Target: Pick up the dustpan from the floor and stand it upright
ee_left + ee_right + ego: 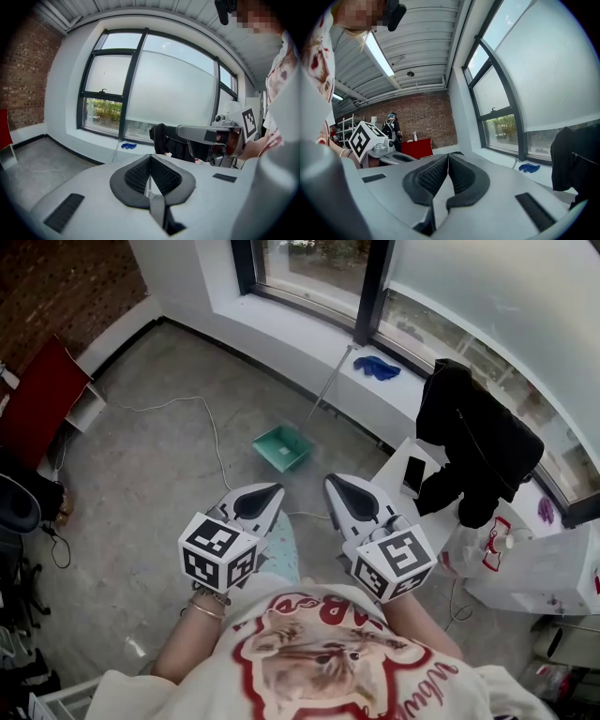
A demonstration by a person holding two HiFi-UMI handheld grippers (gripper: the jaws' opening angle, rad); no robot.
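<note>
Seen from above, a person in a printed cream T-shirt [328, 662] holds two grey tongs out in front of the chest, side by side and apart. The left tongs [270, 491] are closed, pads meeting at the tip with nothing between them; the right tongs [336, 484] are closed and empty too. Well ahead of both, a teal dustpan [281, 447] sits on the grey concrete floor [159, 474] near the white window sill [309, 343]; its thin long handle [328, 390] slants up toward the sill and seems to lean on it, though the contact is hard to make out. A blue cloth [377, 367] lies on the sill. A black jacket [473, 442] hangs over the white desk [394, 460] at right
</note>
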